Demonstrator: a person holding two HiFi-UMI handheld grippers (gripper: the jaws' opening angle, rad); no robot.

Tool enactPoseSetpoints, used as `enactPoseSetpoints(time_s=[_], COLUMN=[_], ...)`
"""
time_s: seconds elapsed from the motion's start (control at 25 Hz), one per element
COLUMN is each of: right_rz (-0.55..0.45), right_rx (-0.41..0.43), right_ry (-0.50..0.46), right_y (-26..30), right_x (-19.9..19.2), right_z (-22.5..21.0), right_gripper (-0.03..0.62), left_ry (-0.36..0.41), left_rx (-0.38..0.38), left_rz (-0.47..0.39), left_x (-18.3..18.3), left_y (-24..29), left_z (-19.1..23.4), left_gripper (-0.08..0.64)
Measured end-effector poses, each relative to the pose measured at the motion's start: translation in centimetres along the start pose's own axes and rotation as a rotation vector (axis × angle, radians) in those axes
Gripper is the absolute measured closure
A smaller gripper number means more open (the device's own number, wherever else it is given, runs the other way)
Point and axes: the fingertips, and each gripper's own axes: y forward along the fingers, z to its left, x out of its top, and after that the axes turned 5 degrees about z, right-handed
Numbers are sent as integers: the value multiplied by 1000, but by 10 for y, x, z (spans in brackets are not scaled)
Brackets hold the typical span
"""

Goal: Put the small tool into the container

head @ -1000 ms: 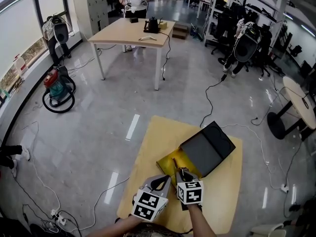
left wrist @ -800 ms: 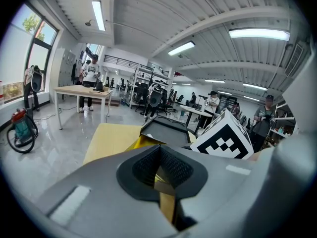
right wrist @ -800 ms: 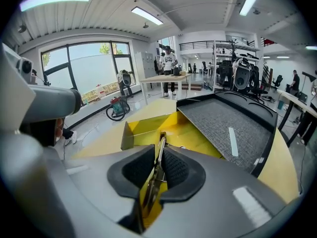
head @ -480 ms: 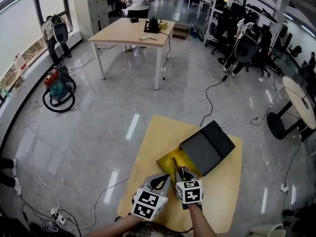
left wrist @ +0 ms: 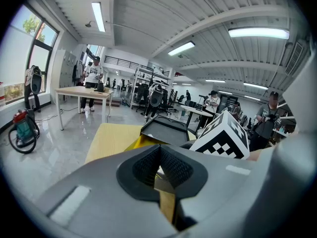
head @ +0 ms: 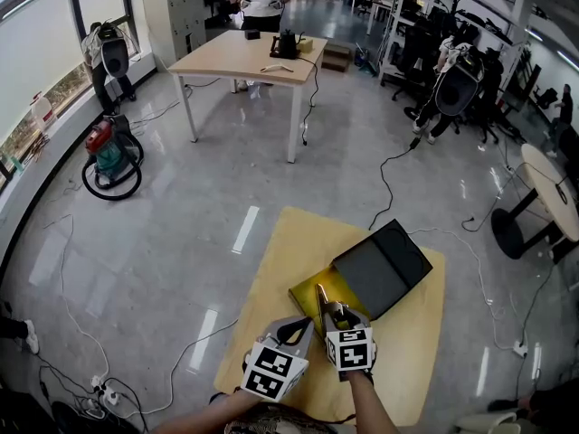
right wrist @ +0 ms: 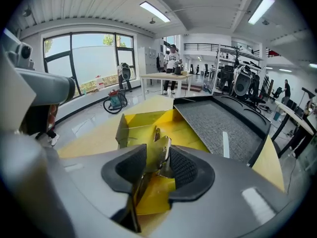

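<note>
Showed a pale yellow-brown wooden table top (head: 276, 260), rectangular, standing on a glossy grey floor (head: 172, 242) and turned at a slant in the head view. Carried two things in the part in view. Held near the middle a yellow open cardboard box (right wrist: 131, 129) with low upright walls. Held also a black flat rectangular tray with a grey textured inner face (head: 380, 274), lying just to the right of the box and touching its edge. Could not tell whether joined to the box as a lid. Reached with its far right corner close to the table's right edge.
</note>
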Motion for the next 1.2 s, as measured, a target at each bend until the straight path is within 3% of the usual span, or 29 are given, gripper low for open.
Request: enactPoseSetpoints(time_s=[0.2, 0.6, 0.76, 0.92, 1.2], right_rz=[-6, -52, -87, -131, -201], right_rx=[-18, 6, 31, 50, 85], right_ry=[35, 58, 63, 47, 28], right_y=[-16, -83, -109, -150, -218], right_x=[-11, -37, -51, -80, -98], right_z=[-4, 6, 13, 1, 27], right_gripper=[440, 443, 469, 504, 536], left_ry=[0, 1, 4, 5, 9], left_rx=[6, 13, 22, 32, 55], left_rz=[-3, -7, -16, -23, -39], left_x=[-6, -20, -30, -46, -56], left_y=[-14, -48, -63, -67, -106], left_z=[-9, -65, -90, -141, -185], left_gripper=[549, 549, 549, 549, 549])
